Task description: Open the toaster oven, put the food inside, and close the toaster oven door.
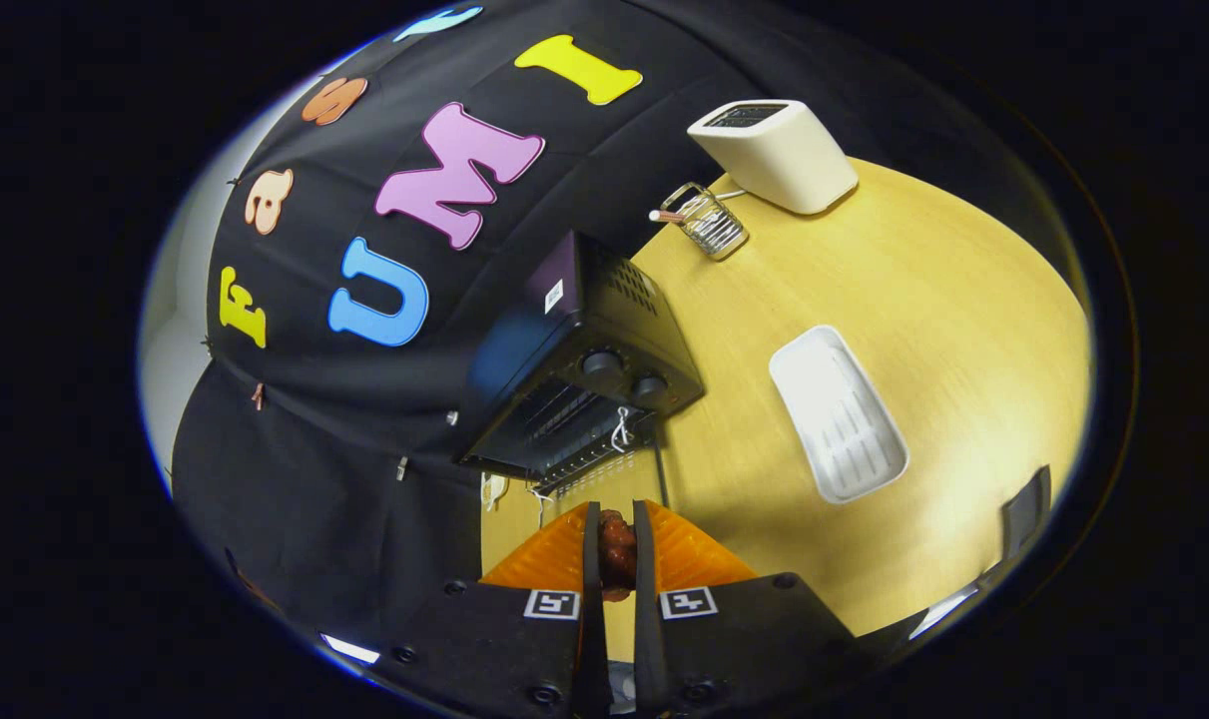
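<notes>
The claw (pixel 616 539) was clenched on a small reddish-brown piece of food (pixel 617 552), both fingers pressing against it so that it sat pinched in the narrow gap between them, held above the wooden table (pixel 963 330). Just ahead of the fingers stood the black toaster oven (pixel 584 364), seen at a tilt. Its door (pixel 574 479) looked dropped open toward the claw, the wire rack (pixel 564 414) showing in the mouth, though I could not tell how far down the door lay. A bit of white string (pixel 621 429) hung at the oven's front, below its two round knobs (pixel 626 374). The food was still outside the oven, close in front of the opening.

Off to the right of the oven, apart from it, a white tray (pixel 837 414) with a ribbed floor lay flat on the table. Farther back, beyond the oven, a small wire basket (pixel 709 222) stood near a white pop-up toaster (pixel 776 153) at the table's far edge. The black cloth wall (pixel 314 439) of the booth rose behind and to the left of the oven.
</notes>
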Demonstrator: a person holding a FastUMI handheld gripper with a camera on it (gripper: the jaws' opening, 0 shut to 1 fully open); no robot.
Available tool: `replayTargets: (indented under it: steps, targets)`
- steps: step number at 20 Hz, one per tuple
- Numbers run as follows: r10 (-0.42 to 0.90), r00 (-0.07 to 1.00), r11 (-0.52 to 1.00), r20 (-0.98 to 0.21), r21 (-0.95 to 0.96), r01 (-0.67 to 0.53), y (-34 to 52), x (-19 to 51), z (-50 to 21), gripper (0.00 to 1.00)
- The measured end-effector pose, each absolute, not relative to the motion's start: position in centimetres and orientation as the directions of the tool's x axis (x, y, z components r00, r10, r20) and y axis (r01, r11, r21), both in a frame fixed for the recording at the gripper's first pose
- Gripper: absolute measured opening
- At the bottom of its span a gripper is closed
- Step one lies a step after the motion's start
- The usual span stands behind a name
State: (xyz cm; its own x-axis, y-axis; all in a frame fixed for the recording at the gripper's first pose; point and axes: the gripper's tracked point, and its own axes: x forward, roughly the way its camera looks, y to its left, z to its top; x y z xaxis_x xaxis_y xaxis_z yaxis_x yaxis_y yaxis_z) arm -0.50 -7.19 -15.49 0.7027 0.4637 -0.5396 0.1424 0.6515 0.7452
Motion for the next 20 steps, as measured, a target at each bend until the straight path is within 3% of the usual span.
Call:
replayTargets:
  steps: [10,20]
  targets:
    - [0.441,0.779,0.553,-0.445,0.819,0.155,0.5,0.8,-15.9,0.14]
    - [0.341,0.863,0.520,-0.373,0.839,0.157,4.9,9.1,-19.4,0.14]
